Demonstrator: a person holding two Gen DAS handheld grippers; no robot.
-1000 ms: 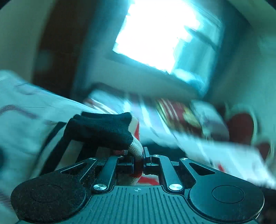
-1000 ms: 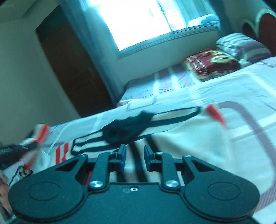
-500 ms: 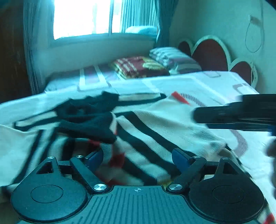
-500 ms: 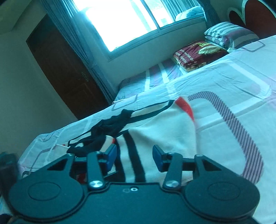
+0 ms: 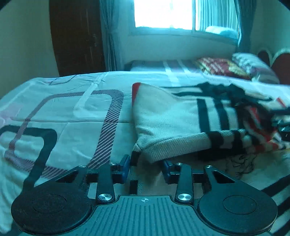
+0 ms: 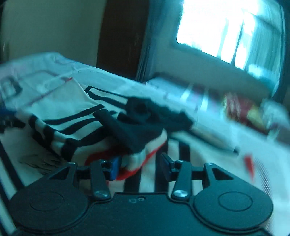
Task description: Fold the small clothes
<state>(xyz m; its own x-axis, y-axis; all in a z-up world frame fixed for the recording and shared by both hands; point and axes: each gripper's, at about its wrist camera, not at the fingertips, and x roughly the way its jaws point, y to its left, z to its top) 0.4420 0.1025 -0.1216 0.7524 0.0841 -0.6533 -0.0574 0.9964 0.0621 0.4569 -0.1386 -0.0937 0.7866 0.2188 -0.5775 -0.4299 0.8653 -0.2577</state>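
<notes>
Since the earlier frame the left gripper (image 5: 145, 168) has let go of the black-and-cream cuff it was pinching and now sits low over the near edge of the bed (image 5: 59, 116), at the left border of the striped knit garment (image 5: 181, 116). Its jaws are closing, with a folded edge of the cream fabric lying between the blue pads (image 5: 125, 168); the pads do not visibly press on it yet. Right gripper (image 6: 139, 167) has gone from a narrow gap to a wider one, jaws spread, and a red-trimmed fold of the same garment lies between its pads (image 6: 116, 168); contact cannot be told through the motion blur.

Garment position: spread across the middle of the bed on the patterned sheet, cream with black stripes and red trim, partly folded over itself. One folded layer runs across the left-wrist view from the gripper toward the right edge. Black collar or cuff part (image 6: 143, 125) lies bunched on top, toward the far side of the garment.

Left-wrist view: bare sheet to the left of the garment, reaching to the left corner of the bed. At the far right edge, pillows (image 5: 253, 67) and a red folded blanket (image 5: 223, 68) by the headboard. Window (image 5: 163, 13) and dark door (image 5: 78, 36) on the far wall
</notes>
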